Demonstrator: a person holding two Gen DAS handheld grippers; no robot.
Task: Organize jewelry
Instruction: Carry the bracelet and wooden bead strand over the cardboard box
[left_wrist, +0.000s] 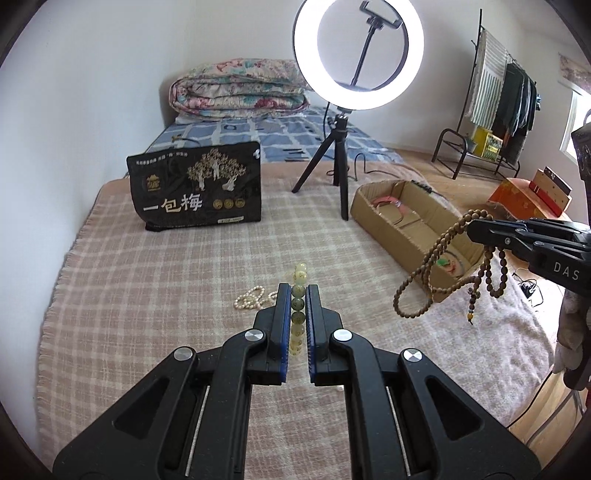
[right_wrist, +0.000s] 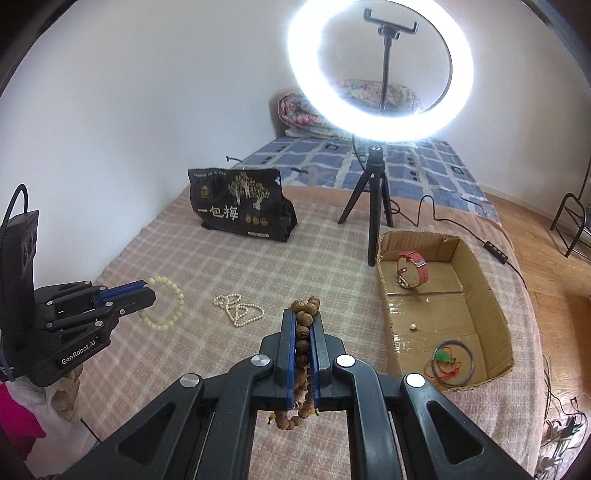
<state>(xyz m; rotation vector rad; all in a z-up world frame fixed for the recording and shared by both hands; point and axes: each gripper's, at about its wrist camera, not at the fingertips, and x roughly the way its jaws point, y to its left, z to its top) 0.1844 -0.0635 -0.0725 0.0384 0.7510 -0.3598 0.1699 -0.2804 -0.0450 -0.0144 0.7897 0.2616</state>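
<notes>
My left gripper (left_wrist: 298, 291) is shut on a pale green bead bracelet (left_wrist: 299, 295) and holds it above the checked blanket; it also shows in the right wrist view (right_wrist: 147, 290) with the bracelet (right_wrist: 173, 306) hanging from it. My right gripper (right_wrist: 303, 317) is shut on a brown wooden bead necklace (right_wrist: 303, 332), whose long loops hang in the left wrist view (left_wrist: 432, 266) beside the cardboard box (right_wrist: 480, 266). A white pearl necklace (right_wrist: 238, 308) lies on the blanket between the grippers. The box holds a red watch (right_wrist: 412, 273), a small pearl (right_wrist: 413, 326) and a green bangle with red cord (right_wrist: 448, 363).
A black snack bag (right_wrist: 240, 206) stands at the back left of the blanket. A lit ring light on a black tripod (right_wrist: 375, 199) stands just behind the box, its cable (right_wrist: 461, 225) trailing right. A folded quilt (left_wrist: 236, 88) lies at the far end of the bed.
</notes>
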